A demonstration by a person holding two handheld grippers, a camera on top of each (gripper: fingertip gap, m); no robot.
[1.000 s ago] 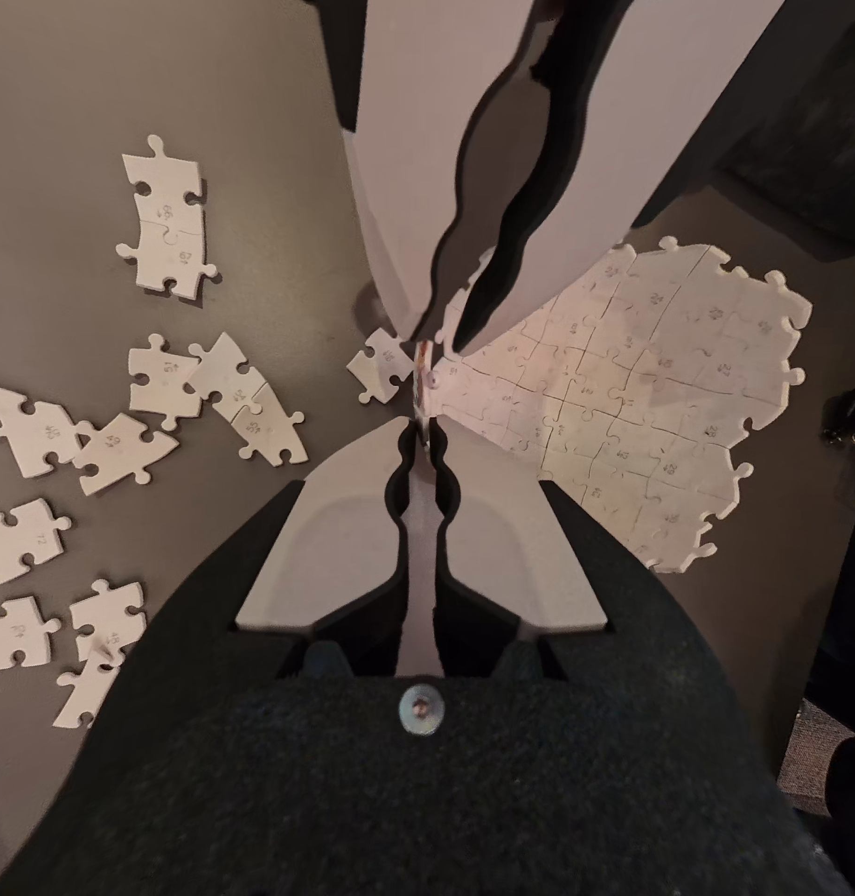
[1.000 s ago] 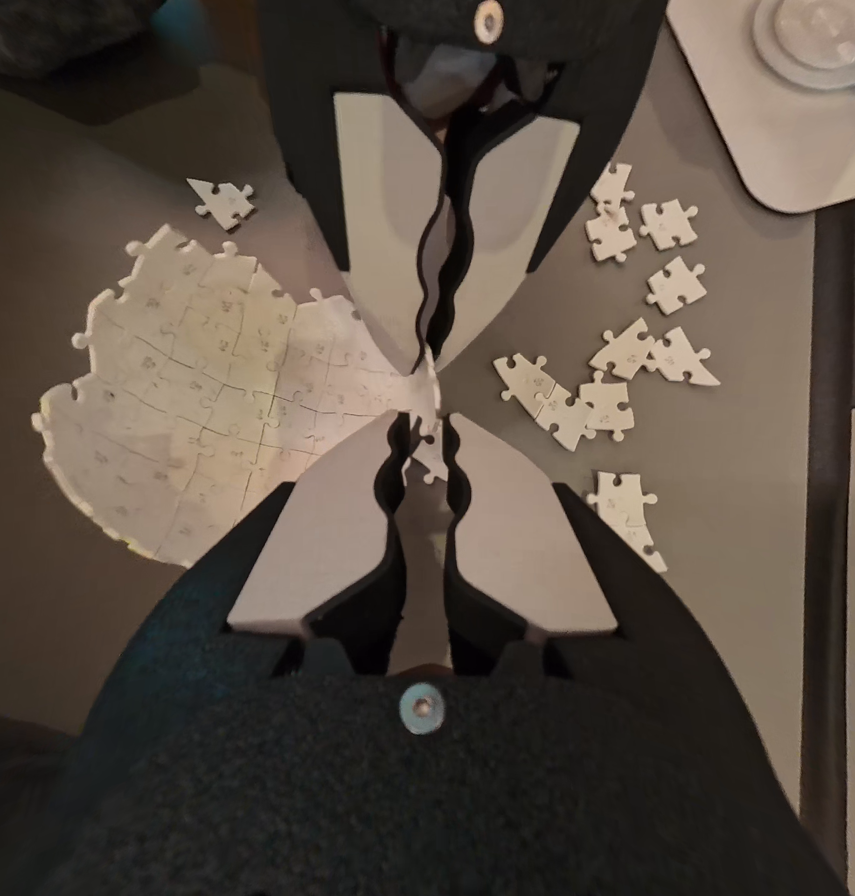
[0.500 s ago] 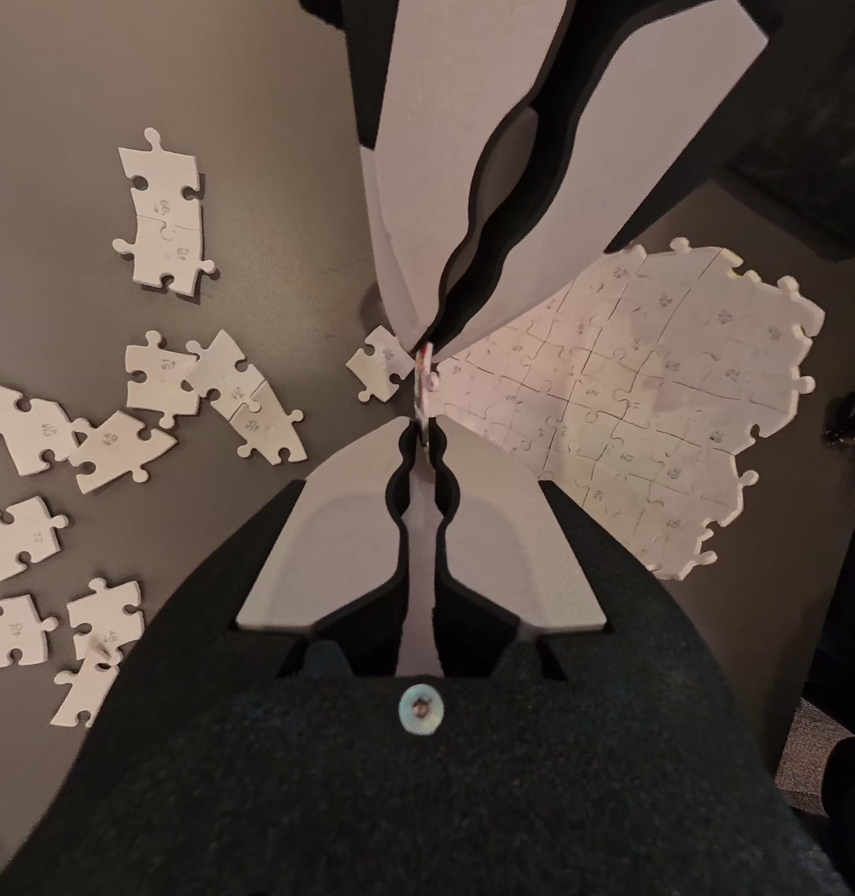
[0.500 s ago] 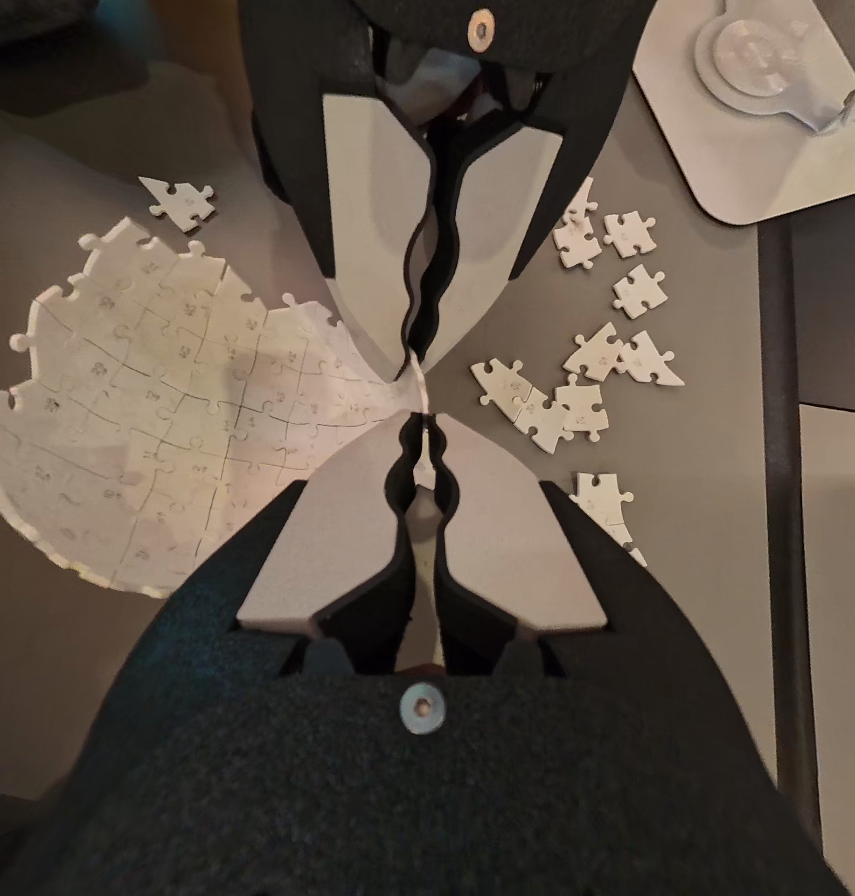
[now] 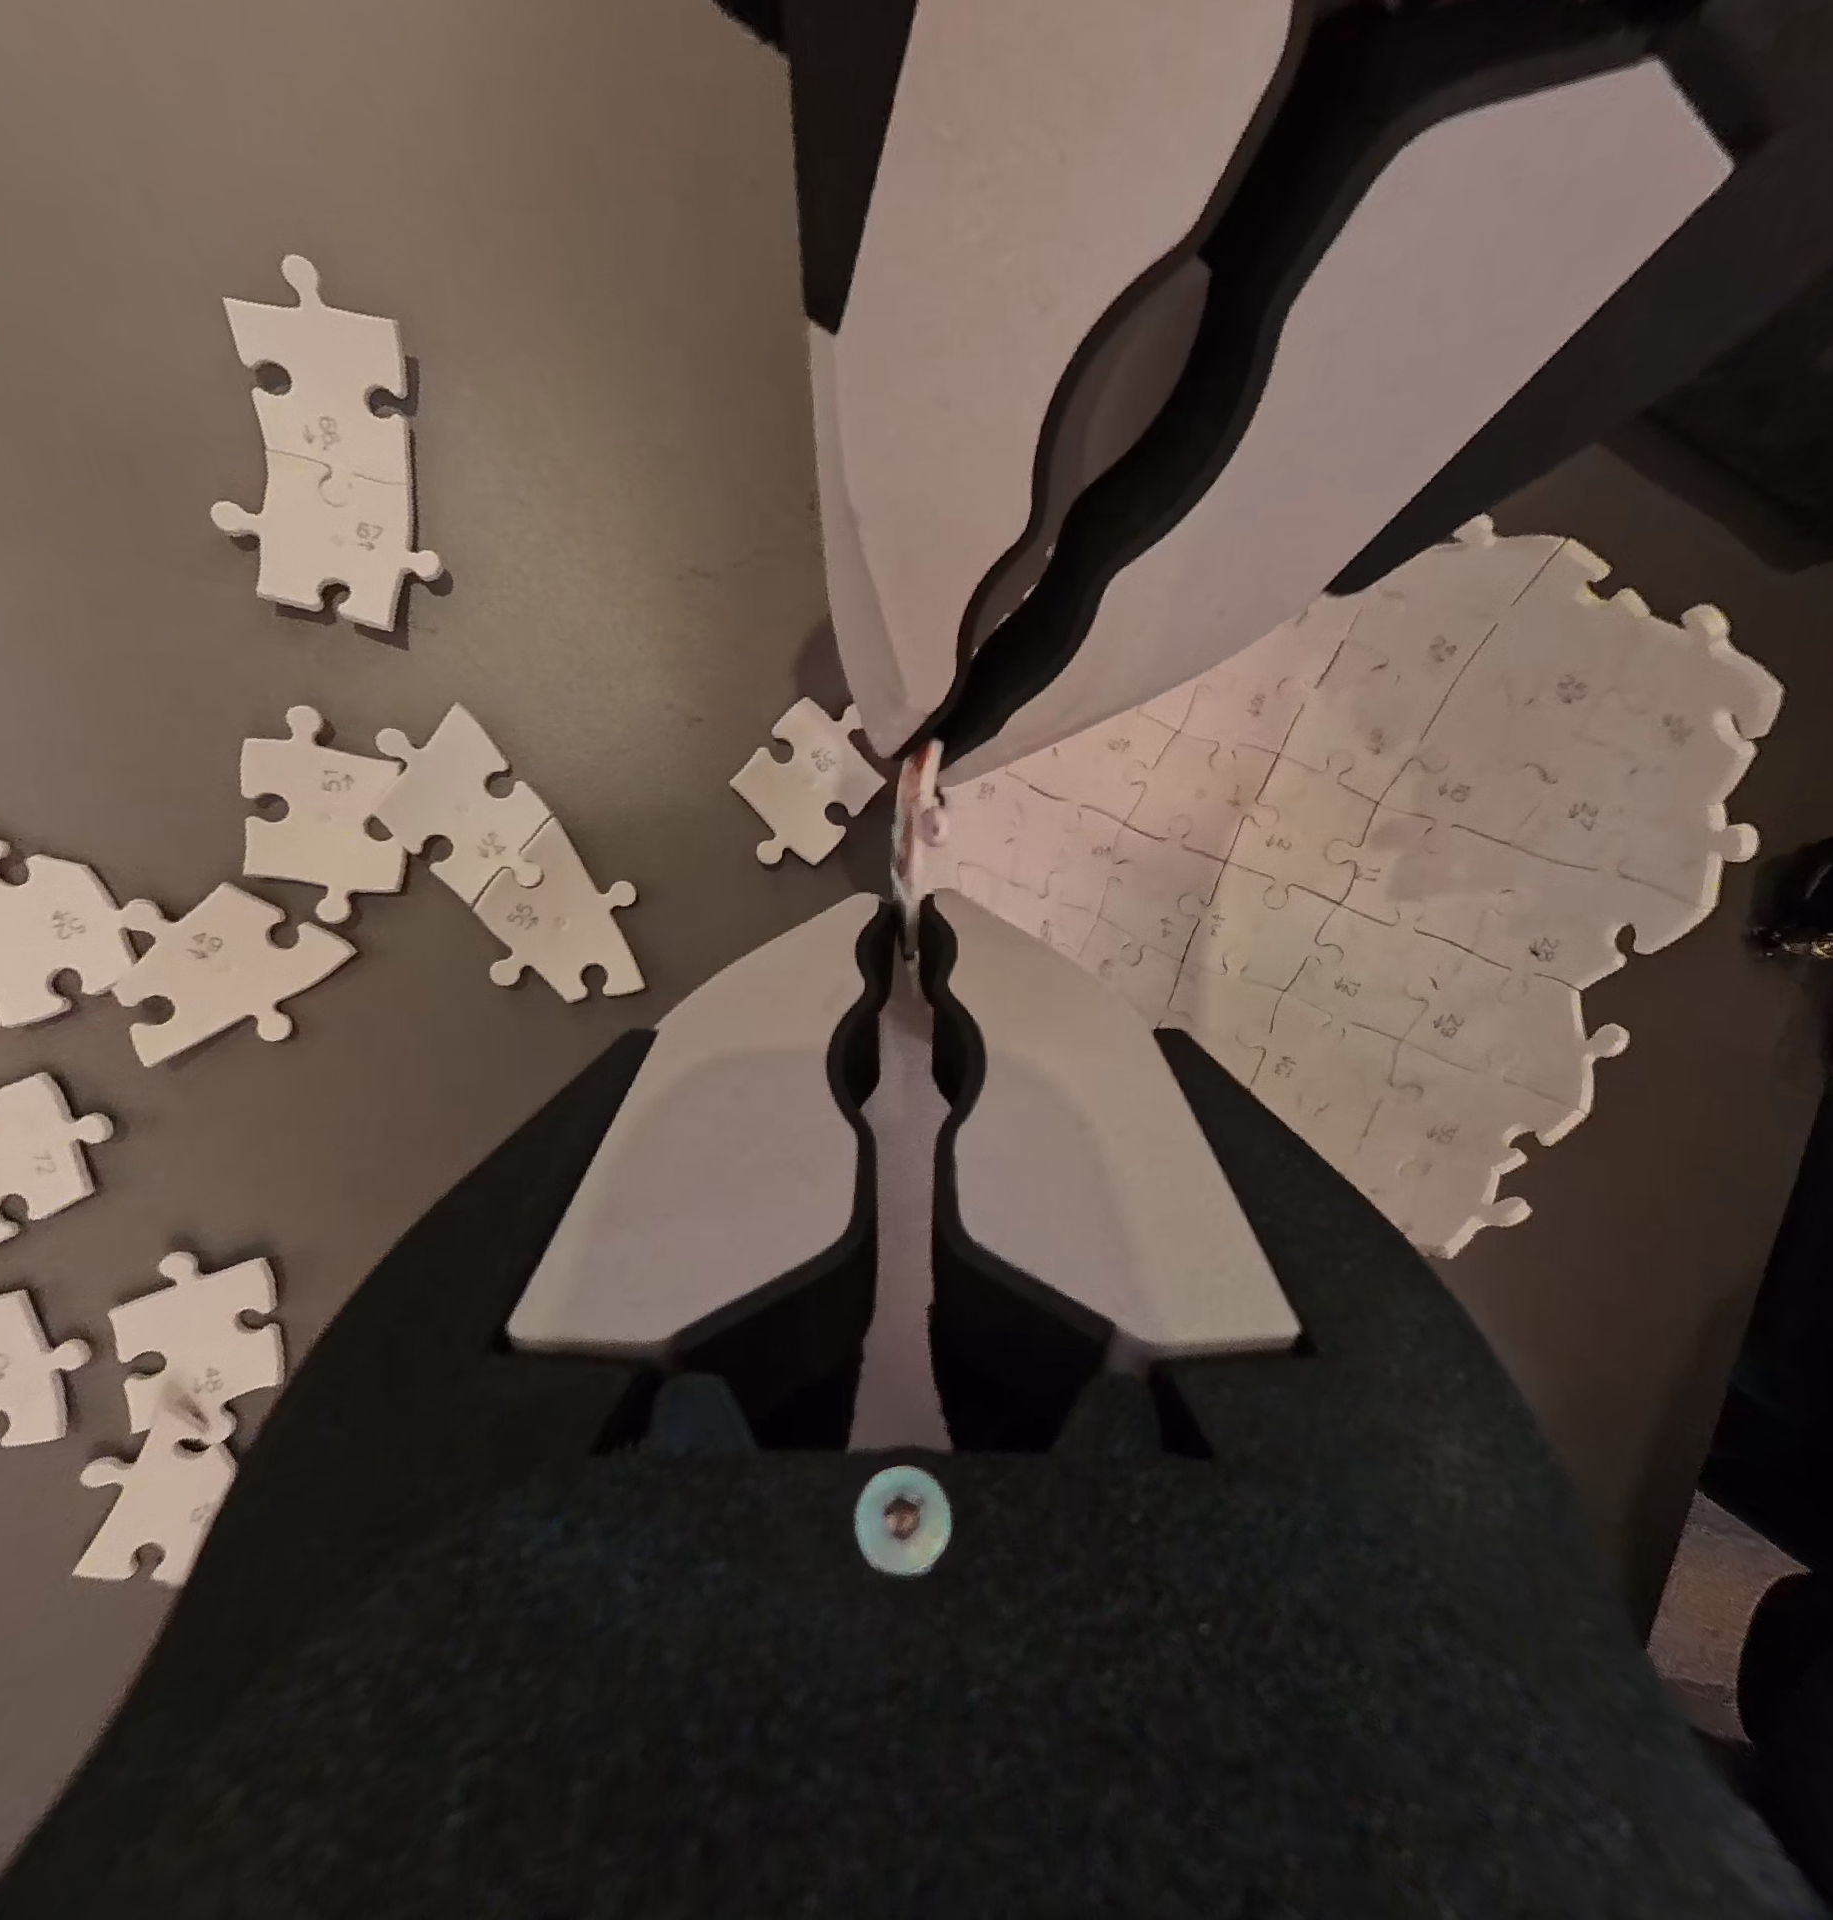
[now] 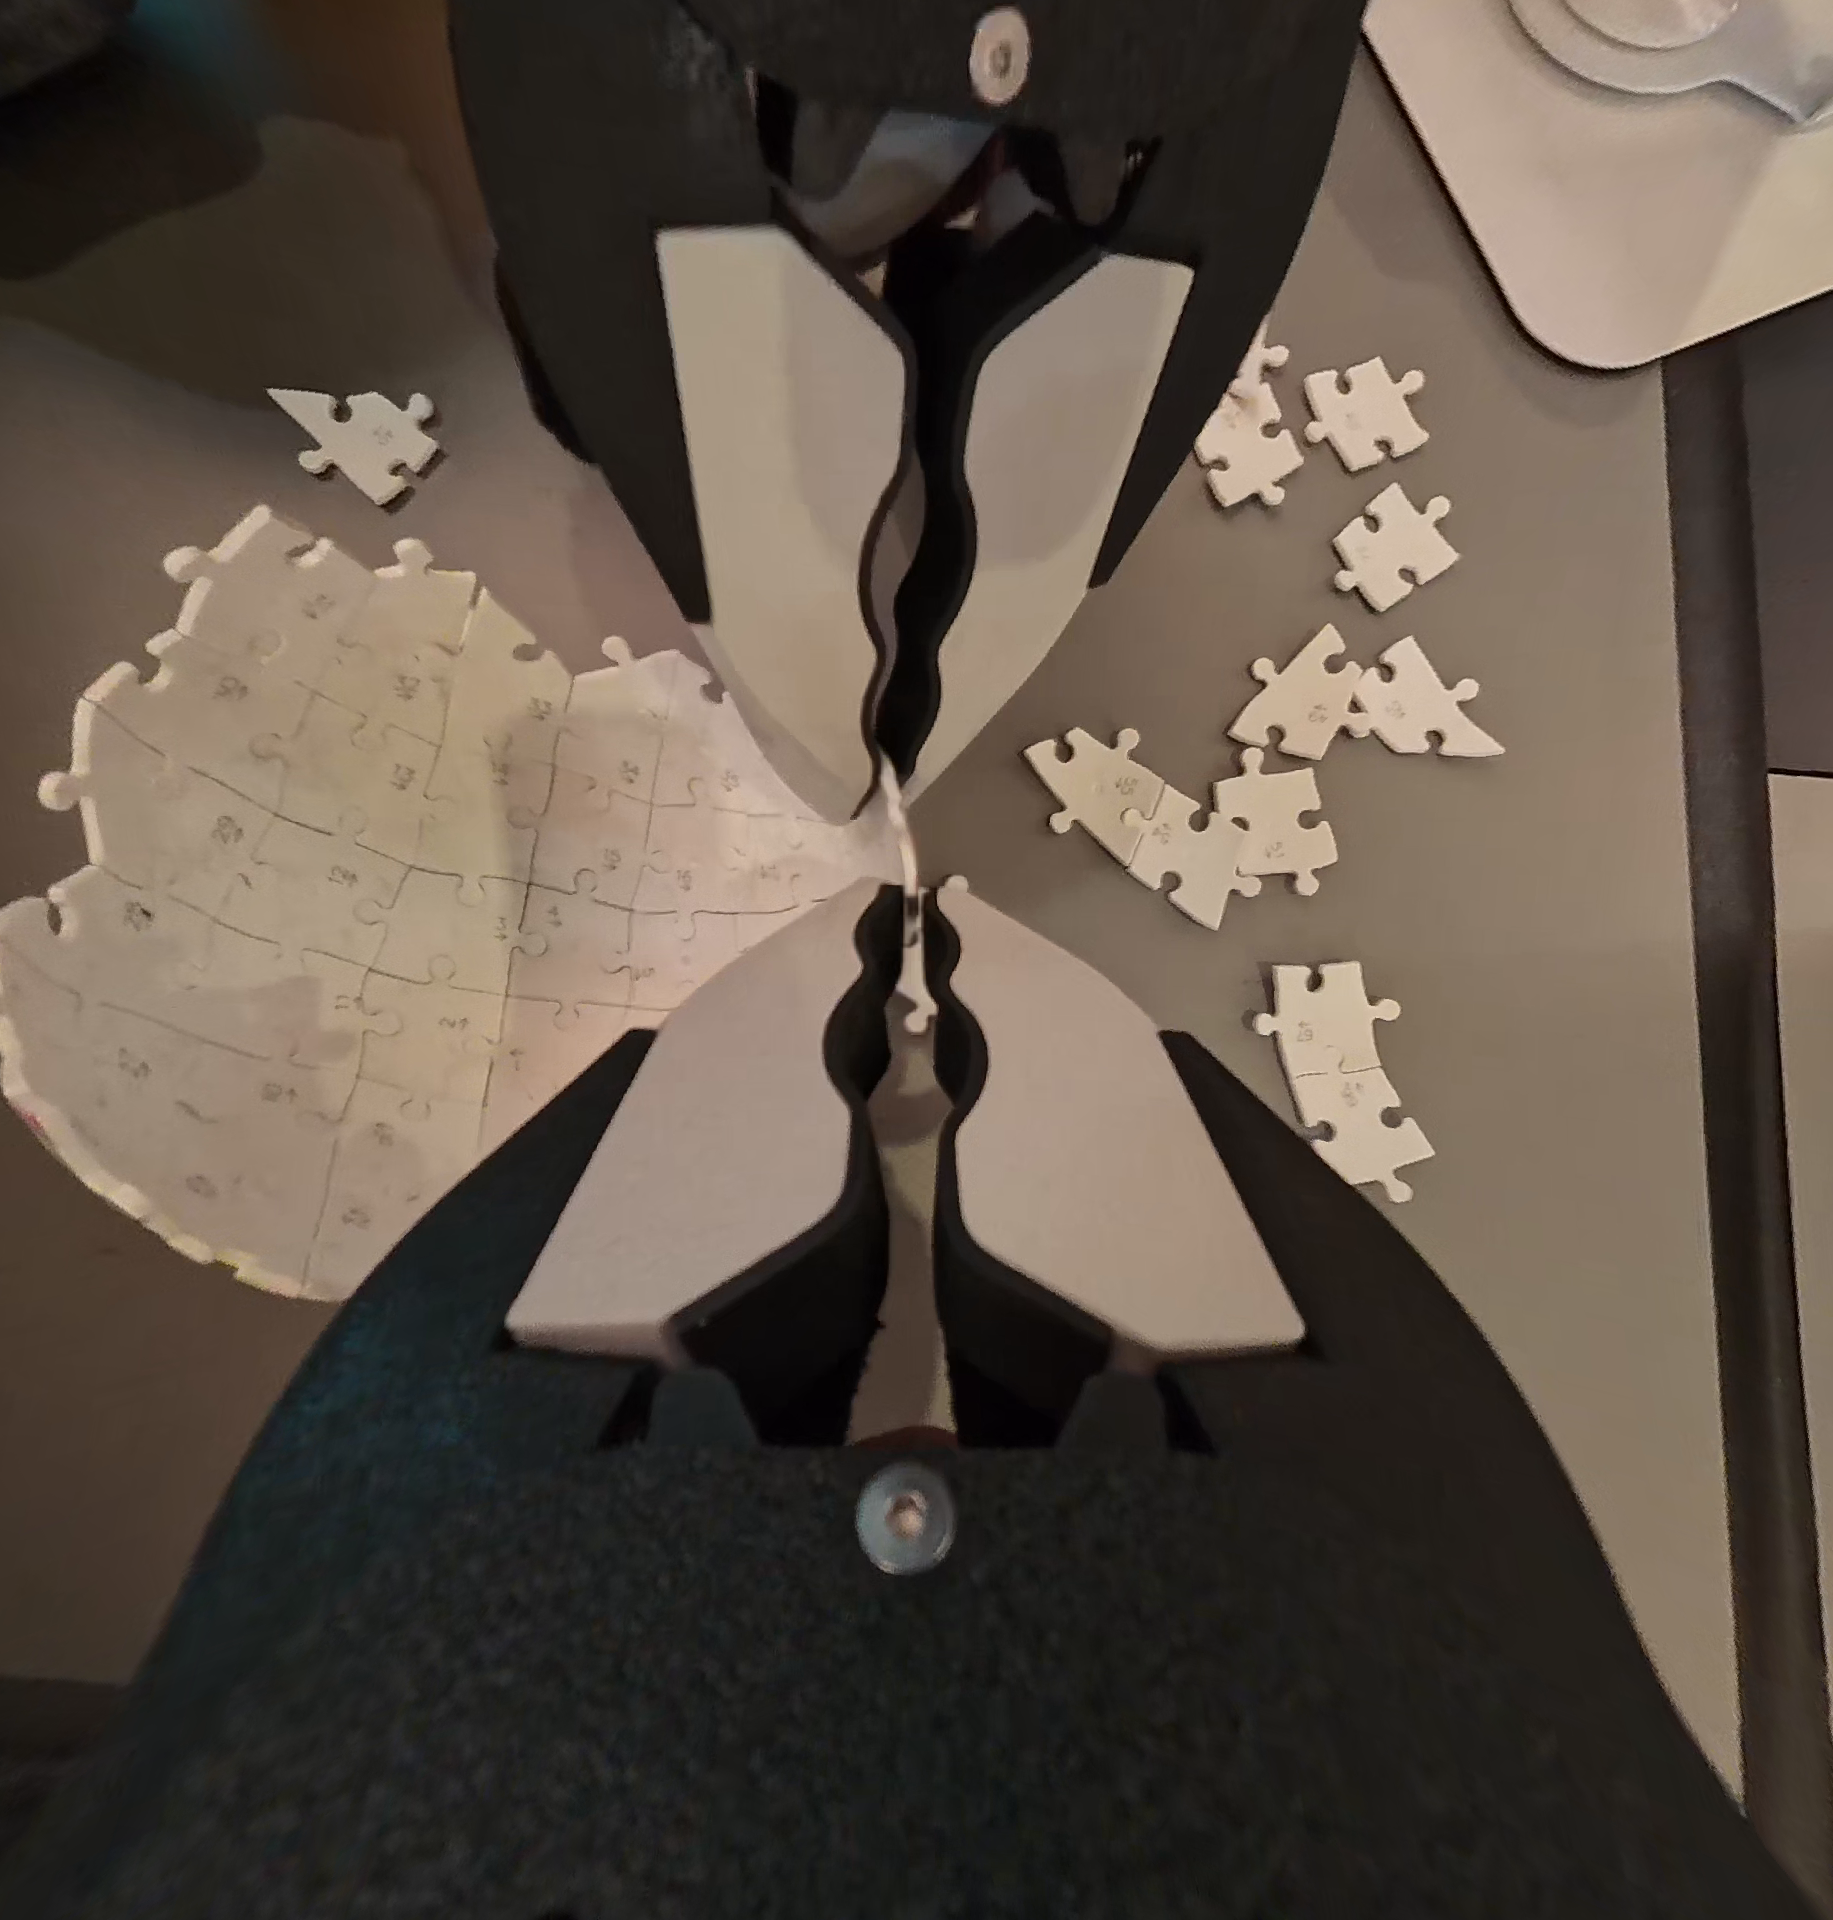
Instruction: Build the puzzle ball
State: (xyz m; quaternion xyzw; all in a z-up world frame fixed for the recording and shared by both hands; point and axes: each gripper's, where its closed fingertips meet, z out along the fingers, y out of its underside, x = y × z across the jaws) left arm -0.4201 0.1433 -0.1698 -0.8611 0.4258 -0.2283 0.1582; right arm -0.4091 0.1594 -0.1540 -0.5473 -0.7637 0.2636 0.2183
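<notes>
Here both our grippers, left (image 5: pixel 904 925) and right (image 6: pixel 910 914), pinch the shell (image 5: pixel 1411 883) rim. We should press gently, aligning tabs.

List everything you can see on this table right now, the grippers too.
Partly built ball shell: one, white, curved, blank numbered side showing, on the table beside both grippers.
Loose puzzle pieces: roughly a dozen, white, scattered on the side away from the shell; a few joined in pairs; one lone piece beyond the shell.
Edge-on piece: one, white, between the right fingers at the shell's rim.
Flat board: one, white, far corner, with a clear object on it.
Table: one, grey.
Left gripper: black with grey fingers, shut on the shell's rim.
Right gripper: same colours, shut on the edge-on piece.
</notes>
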